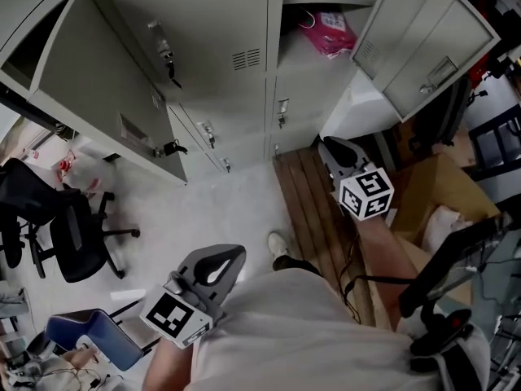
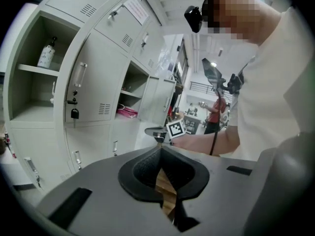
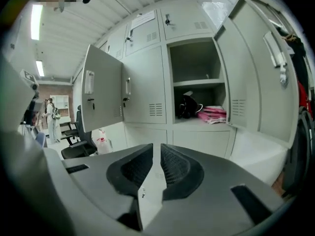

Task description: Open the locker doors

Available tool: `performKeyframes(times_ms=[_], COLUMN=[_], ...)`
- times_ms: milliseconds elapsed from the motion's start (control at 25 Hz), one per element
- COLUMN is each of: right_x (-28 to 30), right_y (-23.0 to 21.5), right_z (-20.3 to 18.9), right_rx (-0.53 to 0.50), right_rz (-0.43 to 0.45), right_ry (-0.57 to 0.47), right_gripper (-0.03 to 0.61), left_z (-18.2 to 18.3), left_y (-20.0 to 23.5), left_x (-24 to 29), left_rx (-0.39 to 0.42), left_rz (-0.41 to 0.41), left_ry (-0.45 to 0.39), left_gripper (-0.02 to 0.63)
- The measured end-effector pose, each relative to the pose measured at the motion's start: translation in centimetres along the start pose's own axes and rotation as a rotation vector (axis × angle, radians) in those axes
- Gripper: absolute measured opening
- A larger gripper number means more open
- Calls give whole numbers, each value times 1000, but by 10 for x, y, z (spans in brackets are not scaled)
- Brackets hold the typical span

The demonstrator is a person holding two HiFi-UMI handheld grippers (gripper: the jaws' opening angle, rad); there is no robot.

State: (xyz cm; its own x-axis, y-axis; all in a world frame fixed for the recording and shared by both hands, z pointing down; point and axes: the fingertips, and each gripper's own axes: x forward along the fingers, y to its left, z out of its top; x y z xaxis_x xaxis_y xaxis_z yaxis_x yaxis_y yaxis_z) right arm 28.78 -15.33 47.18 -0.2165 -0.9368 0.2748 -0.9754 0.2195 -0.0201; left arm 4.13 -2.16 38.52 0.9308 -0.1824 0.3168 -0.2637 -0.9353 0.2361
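Observation:
A bank of grey lockers (image 1: 216, 31) fills the top of the head view. One door (image 1: 98, 88) on the left stands swung open, and so does another (image 1: 427, 39) on the right. The middle door (image 3: 145, 85) and the top doors (image 3: 184, 21) are closed. The open right compartment holds a pink folded thing (image 3: 214, 113) and a dark one beside it. My right gripper (image 1: 327, 147) hangs shut and empty in front of the lower lockers, touching nothing. My left gripper (image 1: 218, 263) is low by my body, shut and empty.
A black office chair (image 1: 65, 226) stands by the left open door, and a blue chair (image 1: 89, 336) is nearer me. Wooden boards (image 1: 321, 218) lie under my right arm. A cardboard box (image 1: 444, 190) and black gear crowd the right side. A bottle (image 2: 47, 53) stands in an open compartment.

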Motion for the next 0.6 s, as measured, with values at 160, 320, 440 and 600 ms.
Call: performKeyframes(times_ms=[160, 320, 440, 600], right_x=[37, 77, 106, 140], right_y=[3, -3, -11, -24], right_z=[-36, -66, -85, -110], right_rx=[-3, -27, -27, -13], right_rz=[41, 64, 79, 91], right_ry=[64, 103, 117, 153], right_gripper=[31, 32, 32, 32], left_z=[-9, -11, -13, -18], left_y=[6, 14, 20, 27], left_x=[2, 12, 23, 43], left_rx=[-35, -72, -86, -101], left_rz=[40, 91, 113, 115], left_ry=[15, 18, 24, 36], left_gripper=[11, 11, 11, 11])
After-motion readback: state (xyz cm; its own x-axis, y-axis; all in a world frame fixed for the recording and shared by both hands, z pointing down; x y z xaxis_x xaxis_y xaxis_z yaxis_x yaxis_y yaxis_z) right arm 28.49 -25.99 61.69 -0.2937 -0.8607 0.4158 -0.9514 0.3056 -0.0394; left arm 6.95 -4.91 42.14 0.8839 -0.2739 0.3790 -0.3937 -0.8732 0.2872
